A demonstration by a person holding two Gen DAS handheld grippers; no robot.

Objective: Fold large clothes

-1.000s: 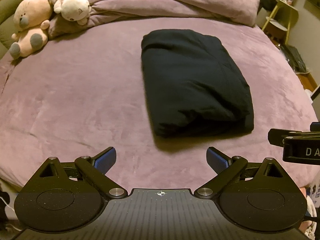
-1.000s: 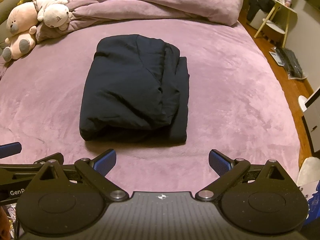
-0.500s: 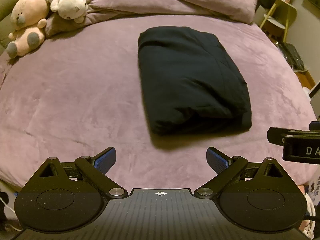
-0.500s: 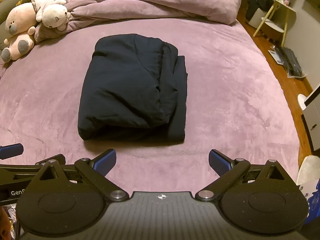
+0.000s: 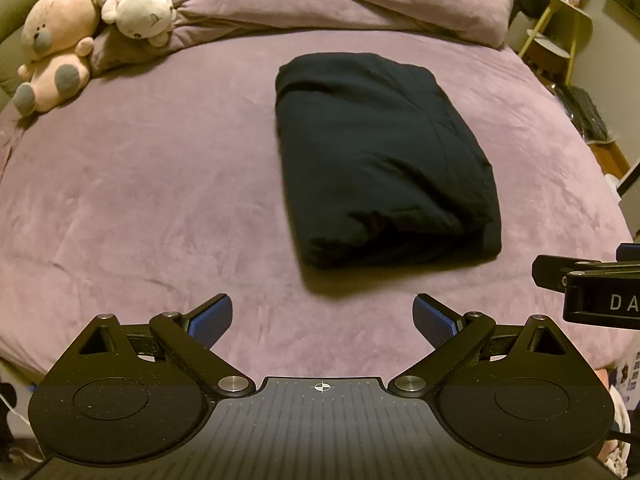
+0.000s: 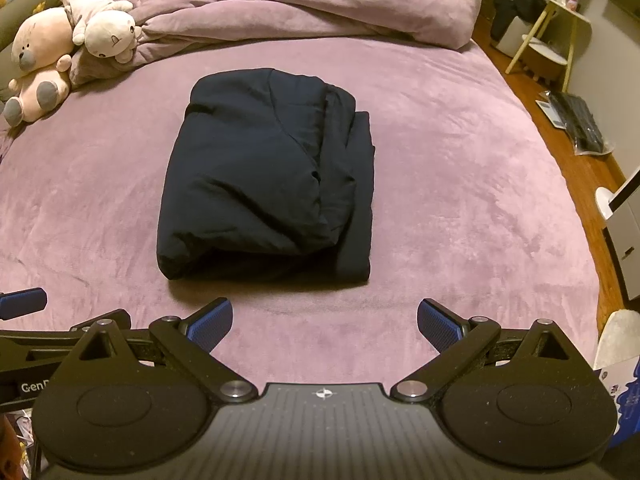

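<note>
The left gripper (image 5: 323,316) is hovering with its two blue pads spread wide, gripping nothing. The right gripper (image 6: 325,318) is likewise gaping wide and carrying nothing. Just beyond both, one folded black garment (image 6: 266,176) is lying in a thick bundle mid-bed, apart from either claw. It is resting on the purple bedspread (image 6: 460,168). Farther off, one rumpled purple duvet (image 6: 304,4) and two plush toys (image 6: 52,52) are sitting at the head.

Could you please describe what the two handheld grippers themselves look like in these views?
Both the left gripper and right gripper are matte black, with ribbed blue pads on their fingertips, angled linkage arms on silver pivot bolts, round side discs, and a white crosshair mark on a ridged centre plate.
</note>
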